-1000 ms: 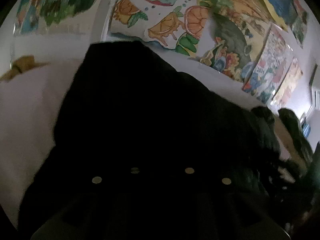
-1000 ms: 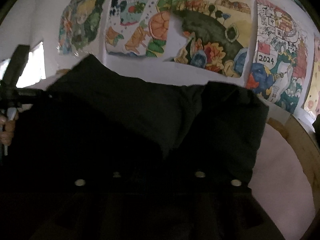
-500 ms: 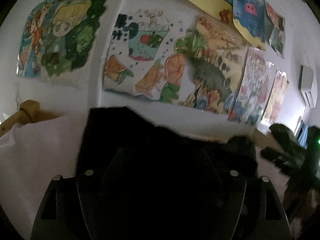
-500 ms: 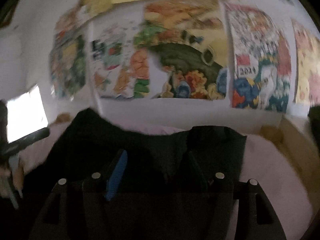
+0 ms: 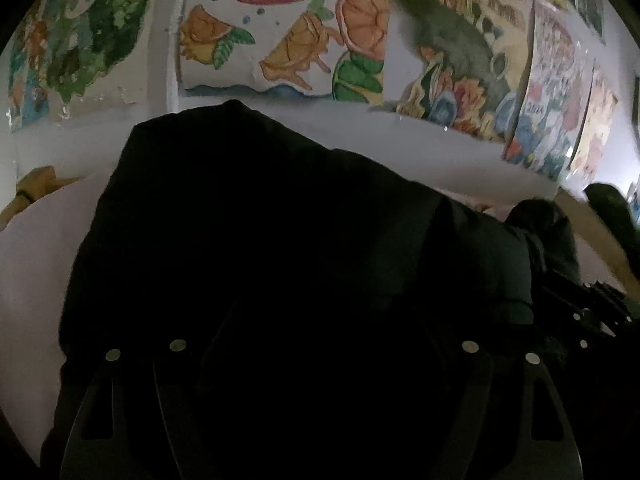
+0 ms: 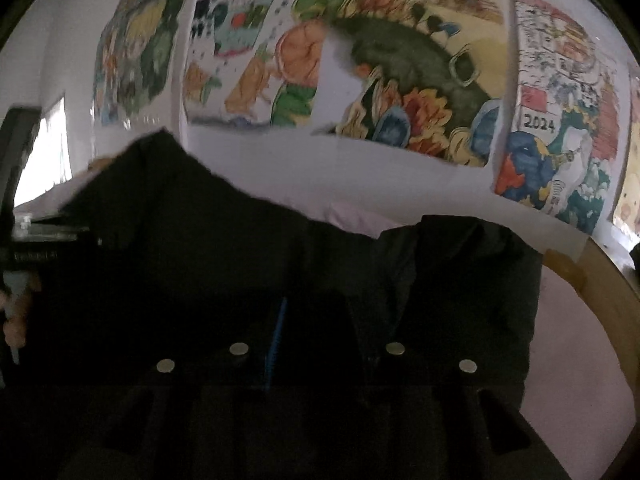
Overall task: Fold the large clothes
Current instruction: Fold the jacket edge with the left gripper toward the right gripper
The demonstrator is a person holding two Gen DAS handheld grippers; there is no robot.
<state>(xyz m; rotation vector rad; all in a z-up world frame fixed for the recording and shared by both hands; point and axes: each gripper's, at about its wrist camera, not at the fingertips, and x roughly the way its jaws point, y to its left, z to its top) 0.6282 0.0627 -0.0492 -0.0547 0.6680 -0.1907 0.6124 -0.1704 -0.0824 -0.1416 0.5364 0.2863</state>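
A large black garment (image 5: 280, 220) lies bunched on a pale sheet (image 5: 36, 264), with one folded section at its right end (image 6: 472, 280). My left gripper (image 5: 324, 320) hovers low over the garment's near edge, its jaws spread wide; nothing shows pinched between them. My right gripper (image 6: 316, 312) is over the garment's middle and its jaws are closing. A blue pad (image 6: 276, 340) lines its left finger. Black cloth lies under the narrow gap, too dark to show any pinch. The left gripper (image 6: 28, 240) and a hand (image 6: 14, 320) show at the right wrist view's left edge.
Colourful paintings (image 6: 420, 80) cover the white wall close behind the bed. A wooden bed frame (image 6: 604, 292) curves along the right side, and another piece of it (image 5: 36, 184) shows at the far left. A dark object (image 5: 612, 208) sits beyond the garment's right end.
The left jaws have spread wide, letting the garment go. Both grippers pulled back, then moved in low over the cloth again. The right jaws widened, then narrowed.
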